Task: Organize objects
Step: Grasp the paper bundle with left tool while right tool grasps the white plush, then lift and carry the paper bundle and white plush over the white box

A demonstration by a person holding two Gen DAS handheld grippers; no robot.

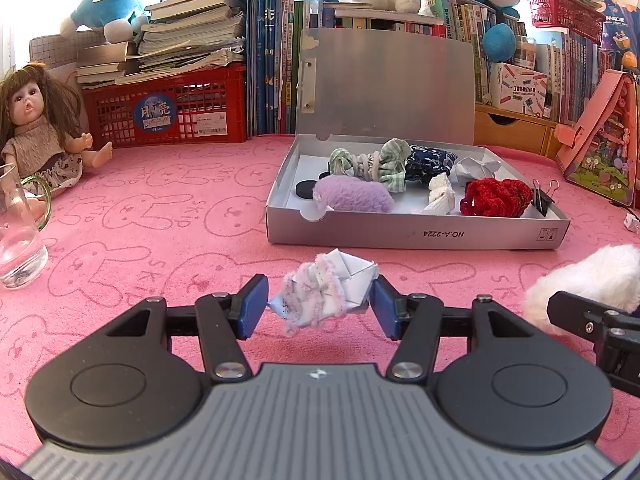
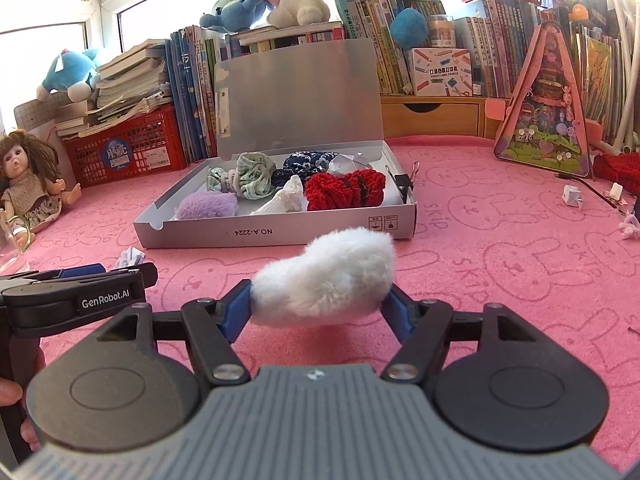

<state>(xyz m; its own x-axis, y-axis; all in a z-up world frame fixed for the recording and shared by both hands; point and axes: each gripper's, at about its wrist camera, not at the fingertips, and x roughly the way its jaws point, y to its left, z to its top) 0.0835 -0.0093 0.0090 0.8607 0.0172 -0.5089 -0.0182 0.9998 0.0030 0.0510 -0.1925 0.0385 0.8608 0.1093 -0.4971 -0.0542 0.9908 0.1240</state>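
Left tongs [image 1: 320,306] clamp paper-and-fuzz wad [image 1: 326,290]; right tongs [image 2: 320,304] pinch white pompom [image 2: 326,280], both lifted off counter [image 1: 160,208], staged for grey box [image 1: 416,236] at 12 o'clock.

Pink bunny-print cloth [image 1: 160,216], grey box [image 1: 420,236], white fluffy scrunchie [image 2: 324,280].

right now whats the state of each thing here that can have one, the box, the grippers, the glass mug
grey cardboard box: lid open, upright; scrunchies and paper inside
left gripper: shut on folded white paper with pink fuzzy trim
right gripper: shut on white fluffy scrunchie
black binder clip: clamped on box's right wall
clear glass mug: upright, looks empty
long-haired doll: sitting
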